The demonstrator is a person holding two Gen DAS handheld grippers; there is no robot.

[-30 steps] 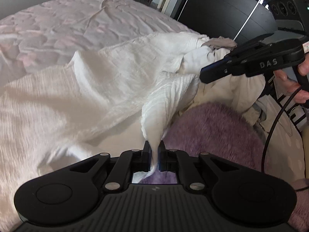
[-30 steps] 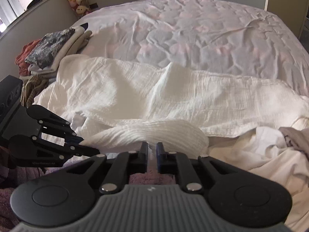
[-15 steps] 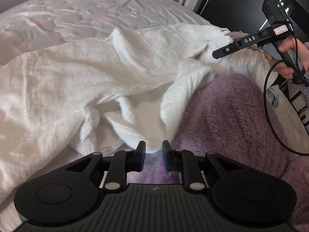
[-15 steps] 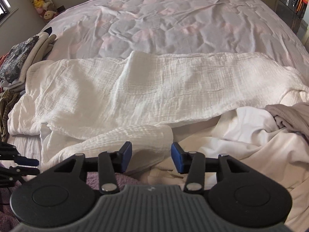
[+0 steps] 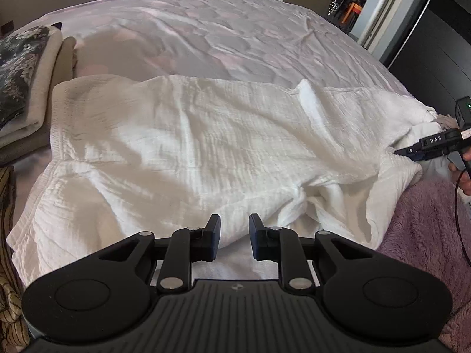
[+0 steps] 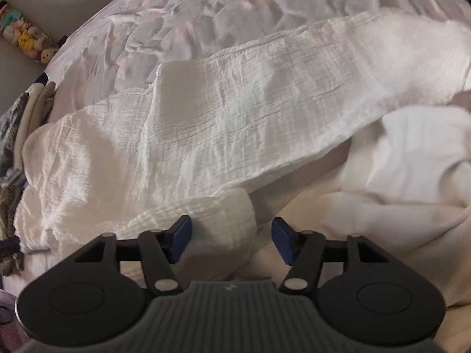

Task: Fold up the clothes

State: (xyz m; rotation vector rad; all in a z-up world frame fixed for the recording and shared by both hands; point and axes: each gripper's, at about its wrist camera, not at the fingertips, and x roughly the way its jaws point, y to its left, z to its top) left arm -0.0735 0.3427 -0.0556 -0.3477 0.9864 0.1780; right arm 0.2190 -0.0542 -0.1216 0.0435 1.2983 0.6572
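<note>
A white crinkled garment (image 5: 191, 153) lies spread across the bed, folded lengthwise, with its elastic waistband toward the left. In the right wrist view the same white garment (image 6: 235, 111) runs diagonally, one leg end bunched just ahead of the fingers. My left gripper (image 5: 234, 232) hovers open over the garment's near edge, holding nothing. My right gripper (image 6: 231, 235) is open wide above the bunched leg end; seen from the left wrist view, the right gripper (image 5: 412, 153) sits at the garment's right end, held by a hand.
A quilted pink-grey bedspread (image 5: 206, 38) covers the bed. Folded clothes (image 5: 20, 82) are stacked at the left. A purple fluffy blanket (image 5: 426, 235) lies at the right near edge. Other white and cream clothes (image 6: 397, 176) are piled right of the garment. Plush toys (image 6: 26, 41) sit at the wall.
Both grippers let go of the white garment and opened; the cloth dropped flat onto the bed. Both pulled back, the right jaws widening further.
</note>
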